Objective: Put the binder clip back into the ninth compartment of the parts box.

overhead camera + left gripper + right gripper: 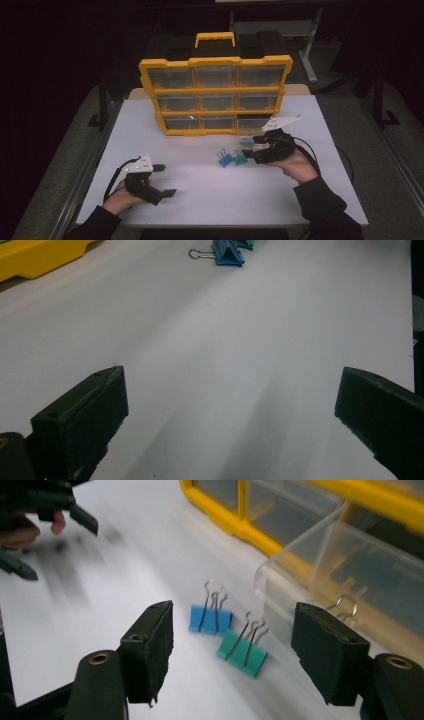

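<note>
Black rt claw (232, 652) agape; blue clip (210, 619), wire loops.

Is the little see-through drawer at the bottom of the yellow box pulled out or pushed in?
Pulled out. The clear drawer juts from the yellow organizer onto the table.

Both grippers black w/ grey 3-cornered top plates, black cables; dark long sleeves

Two small metal-handled binder clips (231, 158) lie side by side at frame centre, below the yellow plastic drawer organiser (215, 95).
</note>
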The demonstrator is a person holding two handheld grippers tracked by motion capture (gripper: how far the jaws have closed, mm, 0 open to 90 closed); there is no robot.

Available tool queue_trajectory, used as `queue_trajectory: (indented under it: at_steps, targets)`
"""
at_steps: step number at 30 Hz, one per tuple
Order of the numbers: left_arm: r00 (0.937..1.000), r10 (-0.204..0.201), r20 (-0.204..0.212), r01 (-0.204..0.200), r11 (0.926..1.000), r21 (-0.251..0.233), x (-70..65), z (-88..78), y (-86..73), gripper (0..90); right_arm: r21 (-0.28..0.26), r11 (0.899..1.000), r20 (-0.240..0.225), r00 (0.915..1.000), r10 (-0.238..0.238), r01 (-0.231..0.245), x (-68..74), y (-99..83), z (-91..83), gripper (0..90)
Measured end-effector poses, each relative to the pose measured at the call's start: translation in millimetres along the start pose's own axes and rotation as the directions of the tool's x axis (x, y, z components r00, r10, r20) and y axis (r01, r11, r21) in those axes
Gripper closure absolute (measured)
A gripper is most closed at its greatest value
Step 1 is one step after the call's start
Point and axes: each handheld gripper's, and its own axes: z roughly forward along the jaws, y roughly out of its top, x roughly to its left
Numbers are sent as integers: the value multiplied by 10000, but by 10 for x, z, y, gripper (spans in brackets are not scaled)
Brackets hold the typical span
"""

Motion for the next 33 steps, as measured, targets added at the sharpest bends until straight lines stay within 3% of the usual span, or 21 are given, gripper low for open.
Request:
queue_trajectory:
  at_steps: [15,24,33]
  targets:
    - [10000,-1,-12,1,10000,-6,-6,4,-1,2,484,9985,-136,9996,262,-255,75,-312,150,270]
    - [10000,-26,-44,26,10000,-42,-9,-1,-1,2,770,9960,217,9988,448,-464,93,-429,287,227]
    - [10000,-48,0,48,10000,-48,-15,7,-5,2,972,9945,505,9982,332,-380,106,-471,405,219]
